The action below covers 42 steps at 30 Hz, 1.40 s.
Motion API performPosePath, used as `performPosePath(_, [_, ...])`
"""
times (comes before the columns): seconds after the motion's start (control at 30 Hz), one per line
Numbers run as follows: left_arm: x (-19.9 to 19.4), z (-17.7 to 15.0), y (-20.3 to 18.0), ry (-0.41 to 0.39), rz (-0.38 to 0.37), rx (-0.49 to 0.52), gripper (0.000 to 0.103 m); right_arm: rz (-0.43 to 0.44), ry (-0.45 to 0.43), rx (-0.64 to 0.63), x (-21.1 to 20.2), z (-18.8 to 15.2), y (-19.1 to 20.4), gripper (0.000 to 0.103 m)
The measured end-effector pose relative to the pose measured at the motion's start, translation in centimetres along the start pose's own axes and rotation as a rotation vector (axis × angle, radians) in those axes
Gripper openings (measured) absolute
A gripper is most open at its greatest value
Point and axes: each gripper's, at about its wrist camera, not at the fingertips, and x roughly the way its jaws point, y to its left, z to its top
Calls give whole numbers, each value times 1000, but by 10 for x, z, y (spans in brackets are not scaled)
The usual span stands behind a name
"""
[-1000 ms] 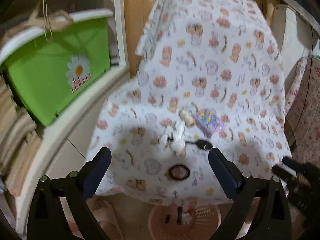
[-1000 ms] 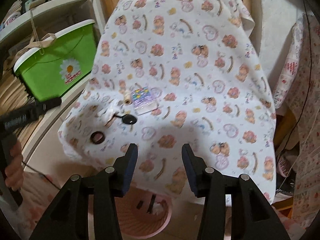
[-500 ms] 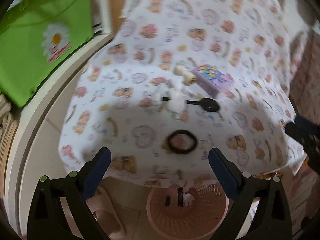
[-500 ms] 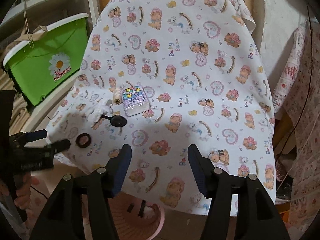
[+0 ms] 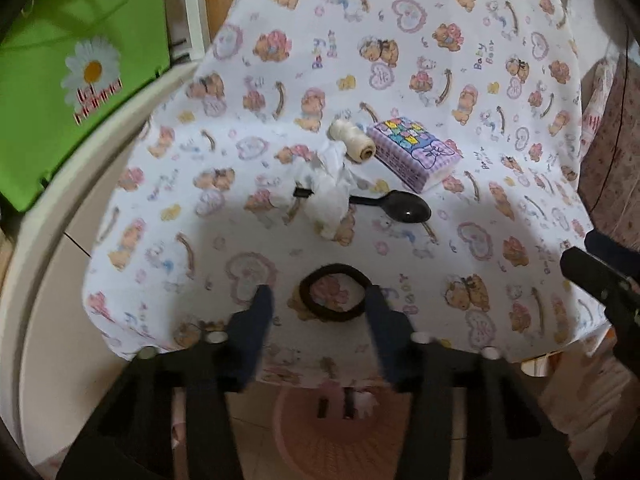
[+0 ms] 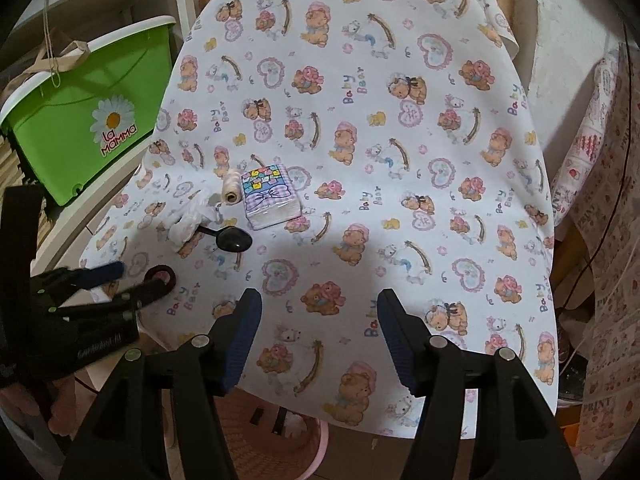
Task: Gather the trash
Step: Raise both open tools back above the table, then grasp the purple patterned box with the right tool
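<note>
Pink basket (image 5: 340,432) half hidden under tablecloth (image 5: 400,60); contents unclear.

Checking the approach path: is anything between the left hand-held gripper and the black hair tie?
Nothing visible. The left hand-held gripper, whose jaws have just been closing, straddles the hair tie on the cloth. The tissue and spoon lie beyond it.

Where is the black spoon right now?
In the left wrist view the black spoon lies mid-table on the bear-print cloth, its handle under the crumpled tissue, just in front of the purple pack.
</note>
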Motion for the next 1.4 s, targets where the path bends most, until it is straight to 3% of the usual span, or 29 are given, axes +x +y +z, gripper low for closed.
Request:
performPosePath(0.23, [5, -5, -9, 19, -14, 43, 41, -3, -4, -22, 1, 0, 6, 62])
performPosePath(0.27, [5, -6, -10, 14, -10, 48, 24, -3, -4, -20, 1, 0, 6, 62])
performPosePath(0.33, [5, -5, -10, 14, 3, 48, 7, -2, -3, -18, 1, 0, 6, 62])
performPosePath(0.47, [0, -3, -4, 6, -19, 7, 6, -3, -2, -6, 2, 0, 3, 62])
performPosePath(0.7, [-34, 15, 7, -120, -46, -59, 6, 1, -26, -2, -5, 3, 0, 63])
performPosePath(0.8, [-45, 25, 12, -166, -45, -78, 6, 29, -51, -26, -9, 13, 4, 77])
performPosePath(0.9, [-43, 32, 18, -153, -77, -130, 7, 60, -81, -70, -7, 33, 13, 85])
performPosePath(1.0, [-43, 33, 25, -136, -120, -185, 7, 125, -106, -151, 5, 50, 22, 86])
performPosePath(1.1, [-47, 36, 25, -155, -99, -180, 7, 100, -105, -206, 26, 59, 30, 86])
performPosePath(1.23, [-48, 39, 21, -187, -39, -149, 7, 124, -60, -156, 64, 71, 33, 86])
performPosePath(1.33, [-41, 39, 20, -164, -5, -148, 7, 136, -15, -79, 90, 76, 32, 86])
performPosePath(1.4, [-39, 38, 22, -147, -27, -172, 7, 135, 3, -72, 100, 78, 36, 86])
